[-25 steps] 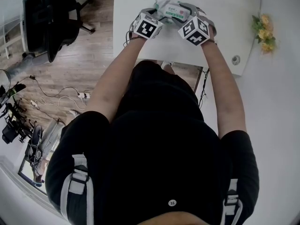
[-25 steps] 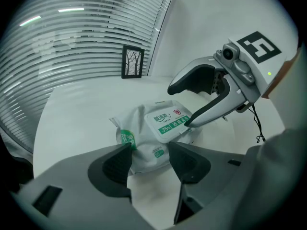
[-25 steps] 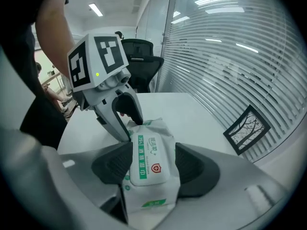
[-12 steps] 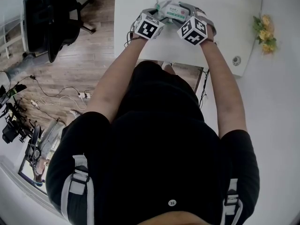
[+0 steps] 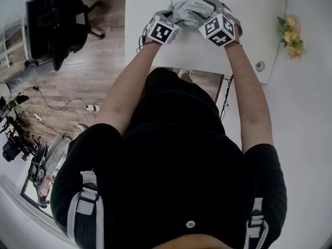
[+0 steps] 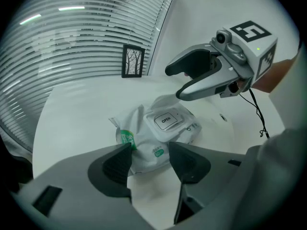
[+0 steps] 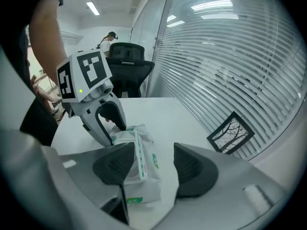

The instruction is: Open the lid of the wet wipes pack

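A white wet wipes pack (image 5: 188, 9) lies on the white table (image 5: 254, 14). Its lid (image 6: 166, 120), marked OPEN, lies flat and closed on top of the pack (image 6: 163, 138). My left gripper (image 6: 151, 162) is open, its jaws straddling the pack's near crimped end; the left pad sits by the green label. My right gripper (image 6: 173, 84) hovers above the pack's far end, open; its jaws have just been closing a little, with nothing gripped between them. In the right gripper view the pack (image 7: 141, 169) shows below the right gripper (image 7: 151, 164), with the left gripper (image 7: 108, 123) at its far end.
A small framed tree picture (image 6: 133, 61) leans against the window blinds behind the pack. Yellow flowers (image 5: 291, 35) lie right of the table, and a cable grommet (image 5: 260, 66) sits near its front right corner. A black office chair (image 5: 57, 19) stands off to the left.
The right gripper has lifted off the pack and shifted slightly right and away. The left gripper and the pack have stayed put.
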Demonstrator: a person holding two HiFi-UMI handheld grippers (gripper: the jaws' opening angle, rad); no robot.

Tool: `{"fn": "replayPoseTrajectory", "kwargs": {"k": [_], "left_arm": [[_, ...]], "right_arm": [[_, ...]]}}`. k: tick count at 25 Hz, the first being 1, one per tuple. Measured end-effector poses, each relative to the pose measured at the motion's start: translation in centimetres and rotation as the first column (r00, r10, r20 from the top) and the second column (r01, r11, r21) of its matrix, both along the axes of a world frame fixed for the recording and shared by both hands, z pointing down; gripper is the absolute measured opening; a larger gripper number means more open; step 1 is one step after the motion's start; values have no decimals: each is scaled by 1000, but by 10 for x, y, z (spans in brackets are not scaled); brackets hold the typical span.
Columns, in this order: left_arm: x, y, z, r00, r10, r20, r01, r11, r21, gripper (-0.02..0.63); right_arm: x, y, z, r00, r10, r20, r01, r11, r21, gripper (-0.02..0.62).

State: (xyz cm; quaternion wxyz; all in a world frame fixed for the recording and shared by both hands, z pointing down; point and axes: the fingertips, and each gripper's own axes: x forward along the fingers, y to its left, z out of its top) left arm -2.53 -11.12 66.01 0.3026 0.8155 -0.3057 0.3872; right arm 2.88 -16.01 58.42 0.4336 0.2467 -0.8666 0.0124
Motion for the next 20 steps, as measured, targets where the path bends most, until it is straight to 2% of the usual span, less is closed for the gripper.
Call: {"fn": "replayPoseTrajectory", "kwargs": {"k": [7,12,20], "left_arm": [[-4,5,-7,999,-24,-29,24,1000,-4,253],[-4,7,-11,999,2,-54,-2,1000,8,253],[-10,8,-59,983,-30,-183,47,995,89,253]], "right_arm": [[18,-18,6,997,71,-15,-71,997,14,267],[30,-36,12,991,128,-26,-127,991,27,267],[36,-47,16,983,181,-28,-180,983,25,267]]}}
